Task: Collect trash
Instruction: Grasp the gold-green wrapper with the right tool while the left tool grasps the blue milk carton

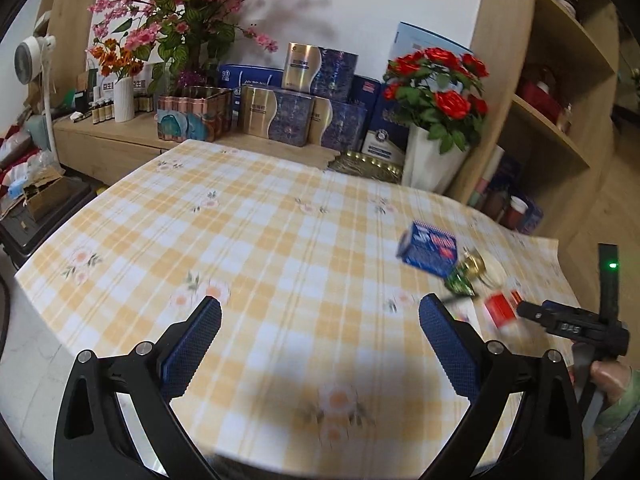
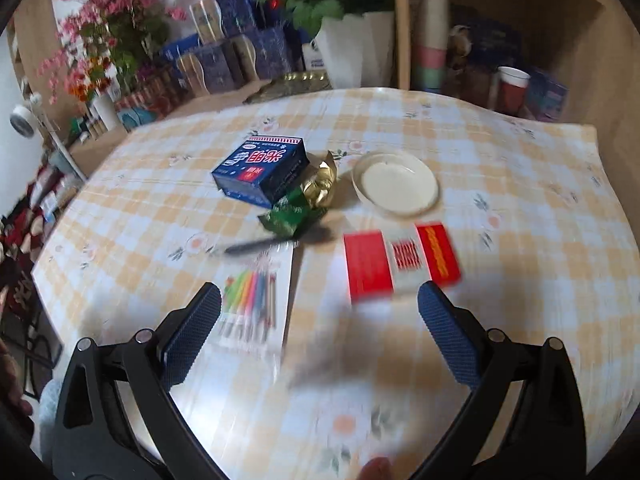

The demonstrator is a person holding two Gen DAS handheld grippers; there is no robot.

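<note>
Yellow-checked oilcloth covers the tabletop (image 2: 500, 168), and everything you might collect lies on its right-hand part. Your left tongs (image 1: 320, 318) hang released over bare cloth, both pads wide apart and gripping nothing; from them the clutter sits well off to the right and further away. Your right tongs (image 2: 319, 304) are likewise spread wide and hold nothing, but they face the pile directly, so that hand is the nearer one.

Reading the right wrist view from left to right: a card of coloured pens (image 2: 252, 300) lies just ahead of the left pad, its long axis running away from you. Beyond it a dark pen (image 2: 260, 245) lies crosswise, blurred. Further back sits a blue carton (image 2: 262, 170), and touching its right corner are the crumpled green wrapper (image 2: 290, 216) and the gold foil wrapper (image 2: 320, 184), the likeliest trash here. To their right stands a white dish (image 2: 396, 184), apart from the foil. Nearest the right pad lies a red and white packet (image 2: 400, 262), its long axis running left to right.

The wrappers lie ahead of the right tongs and slightly left of centre, past the pen. I judge you need a forward reach, with the open tongs straddling the green wrapper.
</note>
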